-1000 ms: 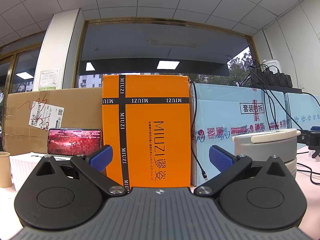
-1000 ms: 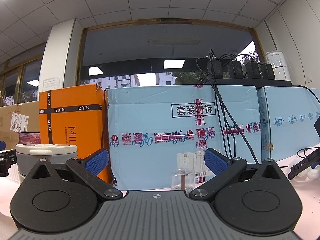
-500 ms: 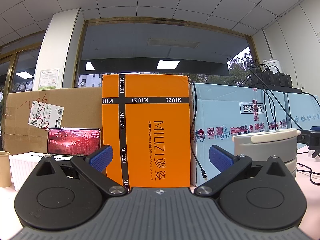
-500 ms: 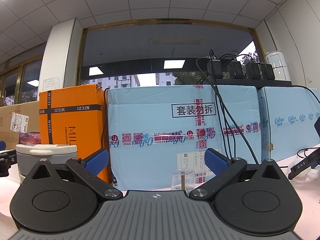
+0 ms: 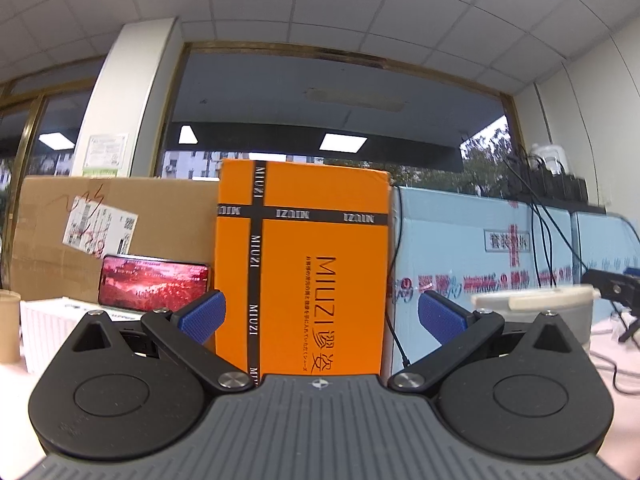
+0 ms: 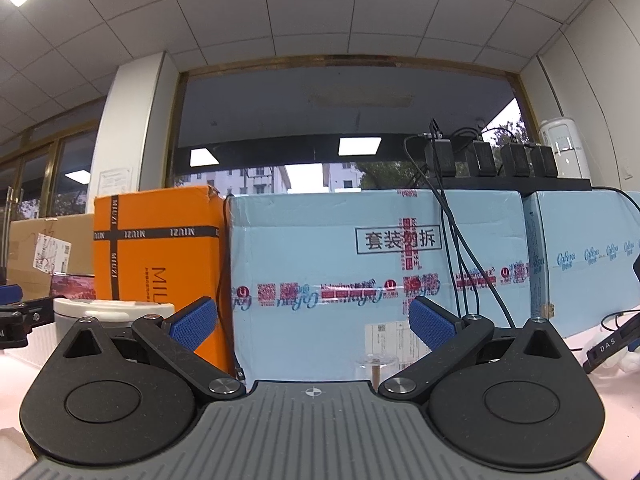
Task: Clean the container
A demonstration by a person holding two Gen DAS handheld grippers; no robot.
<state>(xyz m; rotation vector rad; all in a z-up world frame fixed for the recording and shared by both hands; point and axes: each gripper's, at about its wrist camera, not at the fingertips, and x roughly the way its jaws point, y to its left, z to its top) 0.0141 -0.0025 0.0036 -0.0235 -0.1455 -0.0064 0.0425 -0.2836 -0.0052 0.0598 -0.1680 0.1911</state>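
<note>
A round grey container with a cream lid [image 5: 536, 304] stands on the pink table at the right of the left wrist view. It also shows at the left of the right wrist view [image 6: 108, 310], partly behind my right gripper's body. My left gripper [image 5: 320, 316] is open and empty, facing an orange MIUZI box [image 5: 304, 264]. My right gripper [image 6: 312, 322] is open and empty, facing a light blue carton [image 6: 380, 272]. The container sits between the two grippers, touched by neither.
A brown carton [image 5: 116, 232], a phone with a red screen [image 5: 154, 286] on a white box, and a paper cup [image 5: 8, 326] stand at the left. A small clear glass piece [image 6: 376, 364] sits ahead of the right gripper. Cables hang over the blue cartons.
Both grippers have lifted and shifted slightly, so the container sits lower and further over in both views. Both grippers remain open.
</note>
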